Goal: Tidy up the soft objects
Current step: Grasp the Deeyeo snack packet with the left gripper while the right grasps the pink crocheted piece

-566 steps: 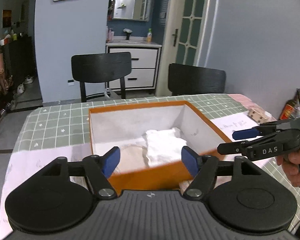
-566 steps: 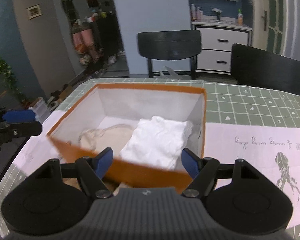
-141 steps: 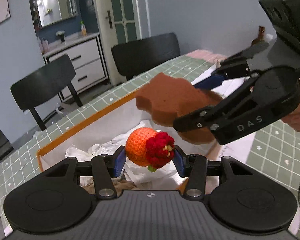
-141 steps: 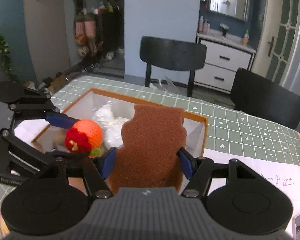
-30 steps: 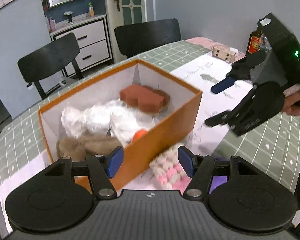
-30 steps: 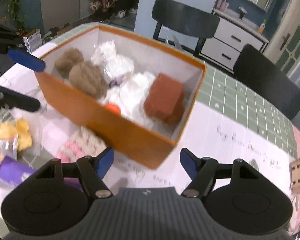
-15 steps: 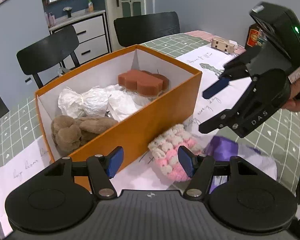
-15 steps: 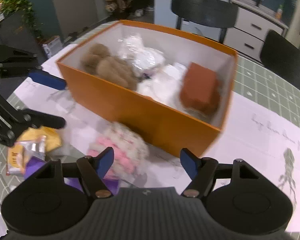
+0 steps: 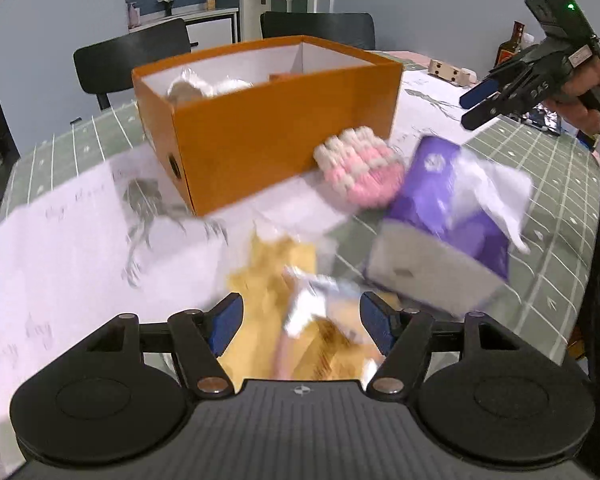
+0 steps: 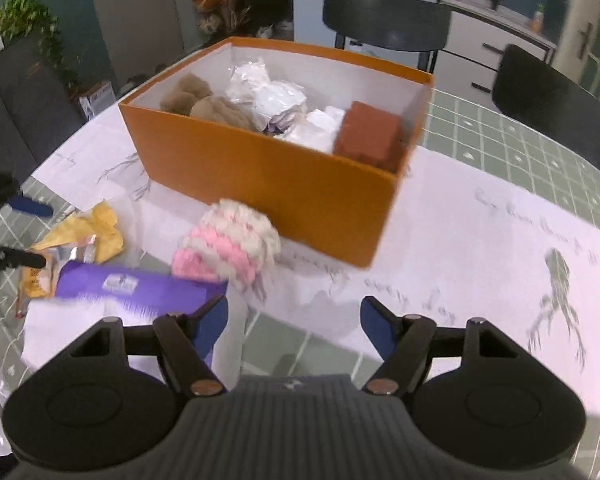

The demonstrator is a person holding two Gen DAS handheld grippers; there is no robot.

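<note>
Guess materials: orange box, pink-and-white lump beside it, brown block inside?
Orange box: looks like cardboard, matte orange outside, white inside; thin straight walls, crisp corners.
Pink-and-white lump: seemingly crocheted or knitted yarn; rows of puffy stitches, fuzzy edge.
Brown block: probably foam sponge; matte, grainy surface, softened edges. Motion blur leaves the texture uncertain.

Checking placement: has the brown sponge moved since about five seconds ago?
Yes. The brown sponge, earlier held in the right tongs above the orange box, now lies inside.
</note>
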